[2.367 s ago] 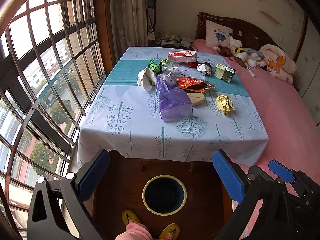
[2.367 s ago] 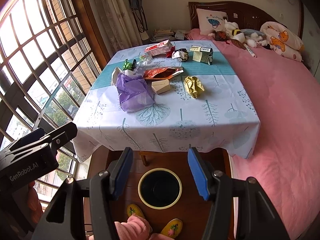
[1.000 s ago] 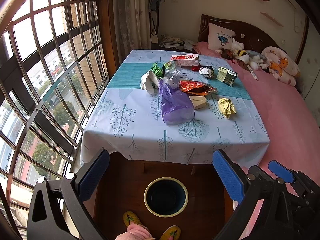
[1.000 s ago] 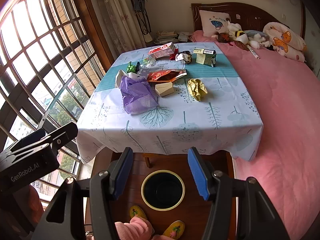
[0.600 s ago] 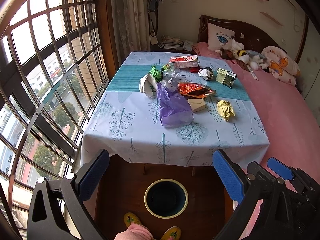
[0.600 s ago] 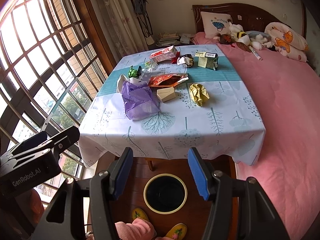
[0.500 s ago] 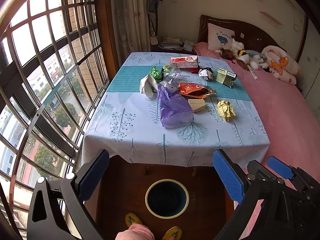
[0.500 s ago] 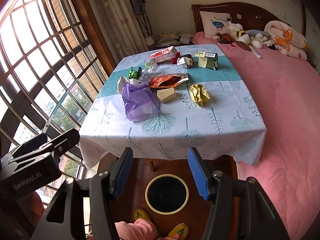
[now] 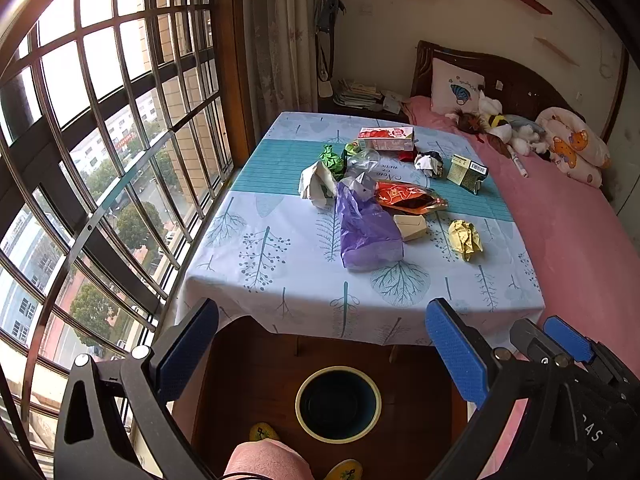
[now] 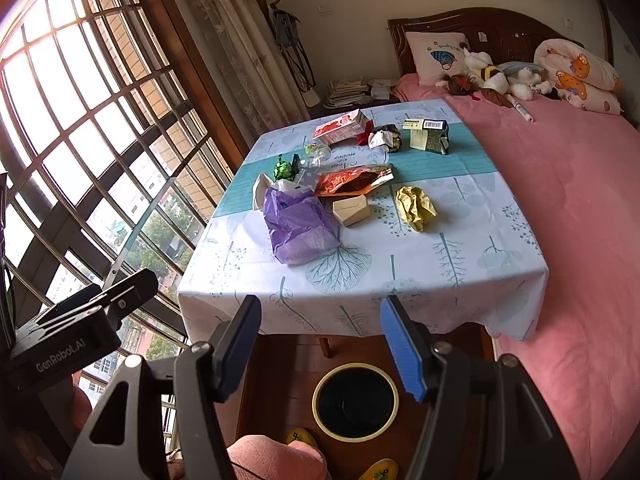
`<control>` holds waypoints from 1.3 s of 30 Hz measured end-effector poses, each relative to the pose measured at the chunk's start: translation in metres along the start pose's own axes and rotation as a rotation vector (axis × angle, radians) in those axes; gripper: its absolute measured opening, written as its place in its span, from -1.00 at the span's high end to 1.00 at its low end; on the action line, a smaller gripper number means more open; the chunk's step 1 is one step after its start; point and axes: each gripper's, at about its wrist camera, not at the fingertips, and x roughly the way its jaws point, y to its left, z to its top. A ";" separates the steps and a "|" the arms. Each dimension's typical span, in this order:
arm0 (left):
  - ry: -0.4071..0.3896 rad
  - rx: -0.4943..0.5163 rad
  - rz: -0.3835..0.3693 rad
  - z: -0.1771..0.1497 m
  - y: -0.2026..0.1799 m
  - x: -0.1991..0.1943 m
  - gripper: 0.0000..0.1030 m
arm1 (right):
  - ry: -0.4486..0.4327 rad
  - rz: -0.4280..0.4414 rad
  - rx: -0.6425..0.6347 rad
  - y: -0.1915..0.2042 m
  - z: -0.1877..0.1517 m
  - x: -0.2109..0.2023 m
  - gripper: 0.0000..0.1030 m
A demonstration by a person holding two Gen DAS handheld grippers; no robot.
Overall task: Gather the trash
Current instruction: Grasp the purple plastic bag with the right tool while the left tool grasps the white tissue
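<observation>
I judge nothing is collected yet: my left gripper and right gripper hang spread and empty over the round yellow-rimmed dark bin at six o'clock. The nearest trash, a crumpled purple plastic bag, lies on the tree-print tablecloth at twelve o'clock; next calls for a forward reach.

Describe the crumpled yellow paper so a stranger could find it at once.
Start at the table with the tree-print tablecloth beside the pink bed. The crumpled yellow paper ball lies towards the bed side, right of the small beige cardboard box. It is the only yellow wad there.
</observation>
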 end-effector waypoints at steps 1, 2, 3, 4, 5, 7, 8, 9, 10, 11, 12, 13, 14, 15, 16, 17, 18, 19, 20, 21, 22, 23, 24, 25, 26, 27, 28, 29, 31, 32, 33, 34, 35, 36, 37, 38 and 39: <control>0.000 -0.004 0.002 0.002 0.002 0.002 -0.99 | -0.006 0.007 -0.007 0.003 0.002 0.001 -0.25; -0.001 -0.007 0.004 0.005 0.004 0.005 -0.99 | -0.007 0.007 -0.015 0.005 0.005 0.004 -0.25; -0.002 -0.008 0.005 0.007 0.005 0.009 -0.99 | -0.002 0.002 -0.024 0.006 0.006 0.008 -0.25; -0.002 -0.007 0.006 0.010 0.007 0.012 -0.99 | 0.006 -0.004 -0.032 0.008 0.008 0.013 -0.25; 0.001 -0.005 0.007 0.013 0.008 0.017 -0.99 | 0.016 -0.007 -0.038 0.009 0.010 0.020 -0.25; 0.010 0.005 0.008 0.022 0.012 0.030 -0.99 | 0.036 -0.014 -0.043 0.014 0.016 0.033 -0.25; 0.016 0.009 0.008 0.027 0.015 0.037 -0.99 | 0.046 -0.021 -0.044 0.017 0.018 0.040 -0.25; 0.022 0.011 0.006 0.032 0.017 0.044 -0.99 | 0.058 -0.026 -0.042 0.018 0.022 0.048 -0.25; 0.030 0.011 0.002 0.038 0.021 0.052 -0.99 | 0.069 -0.029 -0.038 0.020 0.026 0.056 -0.25; 0.041 0.014 -0.003 0.045 0.024 0.062 -0.99 | 0.081 -0.032 -0.031 0.022 0.029 0.064 -0.25; 0.054 0.022 -0.009 0.052 0.027 0.071 -0.99 | 0.095 -0.039 -0.021 0.023 0.033 0.074 -0.25; 0.066 0.032 -0.017 0.059 0.029 0.081 -0.99 | 0.109 -0.045 -0.008 0.024 0.037 0.083 -0.25; 0.076 0.046 -0.026 0.067 0.031 0.090 -0.99 | 0.123 -0.051 0.005 0.025 0.040 0.093 -0.25; 0.085 0.064 -0.036 0.075 0.032 0.099 -0.99 | 0.136 -0.056 0.017 0.027 0.044 0.103 -0.25; 0.093 0.082 -0.044 0.082 0.034 0.108 -0.99 | 0.149 -0.061 0.028 0.028 0.049 0.114 -0.25; 0.100 0.100 -0.051 0.091 0.036 0.117 -0.99 | 0.162 -0.065 0.041 0.030 0.054 0.124 -0.25; 0.105 0.118 -0.060 0.099 0.038 0.125 -0.99 | 0.173 -0.069 0.056 0.032 0.060 0.135 -0.25; 0.108 0.138 -0.071 0.107 0.041 0.133 -0.99 | 0.177 -0.072 0.069 0.035 0.066 0.146 -0.25; 0.111 0.157 -0.080 0.116 0.043 0.142 -0.99 | 0.176 -0.076 0.078 0.039 0.071 0.155 -0.25; 0.115 0.174 -0.088 0.123 0.045 0.150 -0.99 | 0.175 -0.083 0.081 0.043 0.076 0.166 -0.25; 0.122 0.188 -0.094 0.131 0.048 0.159 -0.99 | 0.177 -0.088 0.079 0.048 0.081 0.178 -0.25; 0.131 0.198 -0.103 0.138 0.050 0.168 -0.99 | 0.181 -0.089 0.077 0.052 0.085 0.189 -0.25; 0.139 0.205 -0.114 0.145 0.053 0.177 -0.99 | 0.189 -0.087 0.075 0.057 0.090 0.201 -0.25; 0.147 0.211 -0.124 0.151 0.056 0.186 -0.99 | 0.200 -0.089 0.072 0.061 0.093 0.213 -0.25; 0.154 0.217 -0.131 0.158 0.059 0.195 -0.99 | 0.207 -0.096 0.070 0.066 0.097 0.224 -0.25; 0.161 0.224 -0.136 0.164 0.061 0.205 -0.99 | 0.206 -0.107 0.065 0.070 0.100 0.235 -0.25; 0.169 0.231 -0.139 0.170 0.063 0.215 -0.99 | 0.208 -0.129 0.055 0.075 0.102 0.245 -0.28; 0.178 0.236 -0.140 0.176 0.066 0.224 -0.99 | 0.215 -0.146 0.046 0.078 0.104 0.254 -0.32; 0.199 0.241 -0.152 0.186 0.070 0.242 -0.99 | 0.226 -0.167 0.031 0.083 0.106 0.271 -0.32; 0.214 0.242 -0.158 0.191 0.072 0.251 -0.99 | 0.231 -0.188 0.022 0.085 0.106 0.278 -0.33; 0.229 0.241 -0.168 0.196 0.073 0.261 -0.99 | 0.239 -0.207 0.017 0.086 0.106 0.284 -0.33; 0.246 0.238 -0.179 0.199 0.074 0.270 -0.99 | 0.248 -0.222 0.015 0.086 0.106 0.290 -0.33; 0.263 0.236 -0.188 0.203 0.075 0.279 -0.99 | 0.256 -0.235 0.019 0.085 0.105 0.294 -0.33; 0.279 0.234 -0.196 0.207 0.075 0.289 -0.99 | 0.268 -0.249 0.026 0.084 0.106 0.299 -0.33; 0.295 0.236 -0.203 0.210 0.075 0.297 -0.99 | 0.280 -0.263 0.034 0.081 0.105 0.302 -0.33; 0.308 0.239 -0.204 0.213 0.074 0.306 -0.99 | 0.287 -0.272 0.043 0.079 0.105 0.304 -0.32; 0.319 0.245 -0.205 0.215 0.072 0.314 -0.99 | 0.292 -0.280 0.049 0.077 0.105 0.305 -0.32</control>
